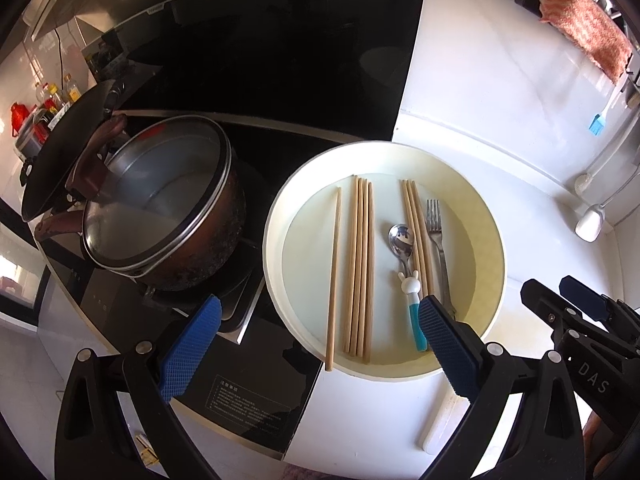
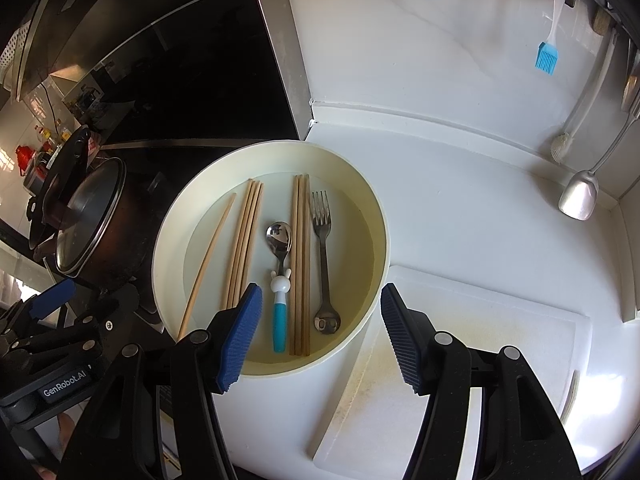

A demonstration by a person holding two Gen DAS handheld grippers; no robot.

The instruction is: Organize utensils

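We hold both grippers tilted steeply down over the round cream tray, which sits on the white worktop against the black hob's edge. The left gripper has its jaws spread wide with nothing between them, one pad over the hob, the other over the tray's near rim. The right gripper stands about half open, also empty, straddling the tray's near right rim.

In the tray we count seven chopsticks: one loose chopstick at the left, a bundle of three, another three. Between the bundles lies one spoon with a teal handle; one fork lies rightmost. A lidded pot crowds the tray's left side; a white cutting board lies on the open worktop right of it.
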